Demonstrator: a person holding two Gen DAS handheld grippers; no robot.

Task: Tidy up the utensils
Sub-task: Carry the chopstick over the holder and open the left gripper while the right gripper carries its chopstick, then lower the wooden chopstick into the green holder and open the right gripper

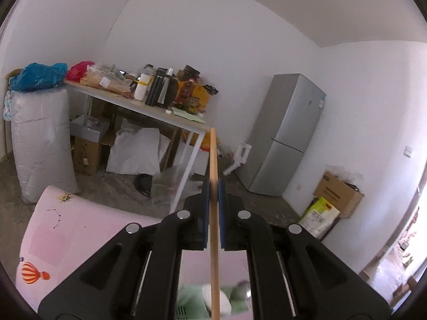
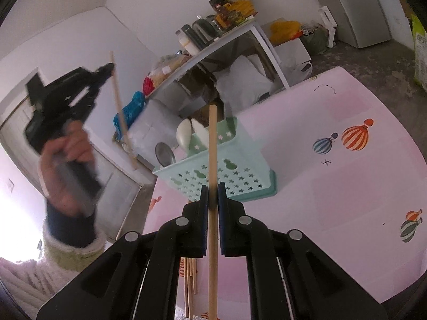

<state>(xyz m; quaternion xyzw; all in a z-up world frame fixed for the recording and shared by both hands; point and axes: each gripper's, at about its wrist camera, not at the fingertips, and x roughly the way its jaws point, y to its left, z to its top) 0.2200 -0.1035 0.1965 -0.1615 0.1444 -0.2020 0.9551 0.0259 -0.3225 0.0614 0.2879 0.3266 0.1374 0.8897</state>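
- Above the pink table [image 2: 347, 200], both grippers are clenched on one wooden chopstick each.
- The right gripper [image 2: 213, 197] pinches its chopstick [image 2: 212, 146] partway along, the stick running straight out between the pads toward the green basket [image 2: 240, 176].
- The left gripper [image 1: 213, 194] clamps the other chopstick [image 1: 213, 160] the same way; from the right wrist camera it is held high and to the left, well apart from the basket and blurred.
- The basket already holds a metal spoon [image 2: 165, 154] and white spoons [image 2: 184, 133]; more chopsticks [image 2: 190, 280] lie on the table below the right gripper.
- The step in hand looks like dropping these sticks into the basket.
- To do it well, tip each stick near upright over an open compartment, clear of the spoons, before loosening the grip.
- Lower the tip past the rim first, so the stick cannot bounce out or catch the star-shaped holes.
- Bring the sticks in one at a time so they do not cross or knock each other.
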